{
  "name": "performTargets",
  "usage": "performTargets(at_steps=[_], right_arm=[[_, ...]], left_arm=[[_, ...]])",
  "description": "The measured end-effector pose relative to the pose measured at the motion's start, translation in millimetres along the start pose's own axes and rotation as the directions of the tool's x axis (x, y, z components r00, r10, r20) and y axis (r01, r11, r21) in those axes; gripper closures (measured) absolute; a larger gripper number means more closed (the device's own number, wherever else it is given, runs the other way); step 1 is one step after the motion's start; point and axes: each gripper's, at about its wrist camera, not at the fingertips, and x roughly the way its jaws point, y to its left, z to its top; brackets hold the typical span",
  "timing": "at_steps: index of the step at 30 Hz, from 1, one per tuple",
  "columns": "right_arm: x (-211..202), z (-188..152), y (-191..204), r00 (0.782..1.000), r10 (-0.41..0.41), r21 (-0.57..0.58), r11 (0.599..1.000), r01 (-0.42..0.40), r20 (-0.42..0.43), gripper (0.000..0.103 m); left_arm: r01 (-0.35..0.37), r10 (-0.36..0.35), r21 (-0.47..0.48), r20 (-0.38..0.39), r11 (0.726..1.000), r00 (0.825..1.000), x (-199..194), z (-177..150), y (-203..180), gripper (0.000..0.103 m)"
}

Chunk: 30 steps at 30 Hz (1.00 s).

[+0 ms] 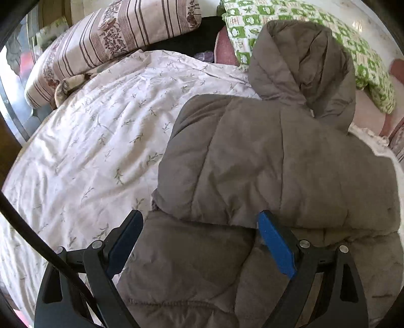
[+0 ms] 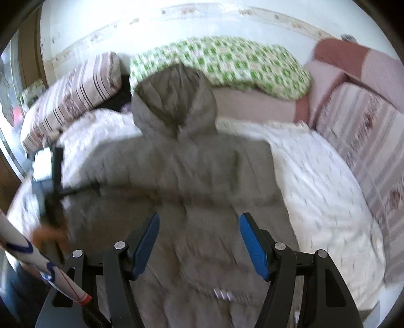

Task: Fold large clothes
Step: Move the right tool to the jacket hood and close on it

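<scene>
Lying on a leaf-print quilt (image 1: 88, 141): hooded grey puffer jacket (image 1: 265, 156), beneath both jaws. Left gripper (image 1: 199, 227) and right gripper (image 2: 199, 229) gaping open, gripping nothing.

Sunlit bed (image 1: 88, 141), white wall (image 2: 176, 22)

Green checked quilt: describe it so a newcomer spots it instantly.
Start at the bed with the white leaf-print cover. Follow the grey puffer jacket up to its hood; the quilt lies bunched just behind it, against the wall. It is the only green-and-white checked fabric; the neighbouring bedding is pink or brown-striped.
</scene>
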Motion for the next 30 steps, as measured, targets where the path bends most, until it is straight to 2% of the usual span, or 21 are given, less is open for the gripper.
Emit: performTargets(at_steps=[6, 10, 15, 20, 24, 30], right_arm=[[14.4, 114.9, 27.4, 0.994, 0.073, 0.037, 0.996, -0.077, 0.087, 0.033], [55.6, 183.5, 36.3, 0.992, 0.108, 0.119, 0.986, -0.114, 0.062, 0.033], [109.6, 248.1, 43.7, 0.996, 0.061, 0.178, 0.982, -0.071, 0.063, 0.033], [167.1, 293.7, 49.2, 0.998, 0.021, 0.212, 0.977, -0.033, 0.059, 0.033], [206.9, 319.3, 55.0, 0.998, -0.013, 0.196, 0.981, 0.0, 0.062, 0.033], [252.6, 346.1, 62.6, 0.998, -0.034, 0.187, 0.982, 0.023, 0.058, 0.044]], left_arm=[[0.04, -0.045, 0.056, 0.105, 0.998, 0.993, -22.8, 2.8, -9.3, 0.011], [0.053, -0.063, 0.075, 0.144, 0.996, 0.988, -26.8, 5.0, -17.1, 0.011], [0.037, -0.053, 0.088, 0.186, 0.995, 0.981, -30.0, 8.9, -23.7, 0.011], [0.052, -0.06, 0.044, 0.194, 0.998, 0.979, -27.0, 16.6, -12.1, 0.011], [0.04, -0.04, 0.003, 0.19, 0.999, 0.981, -20.7, 19.8, -3.2, 0.011], [0.024, -0.023, -0.003, 0.165, 1.0, 0.986, -7.5, 20.4, -1.0, 0.011]])
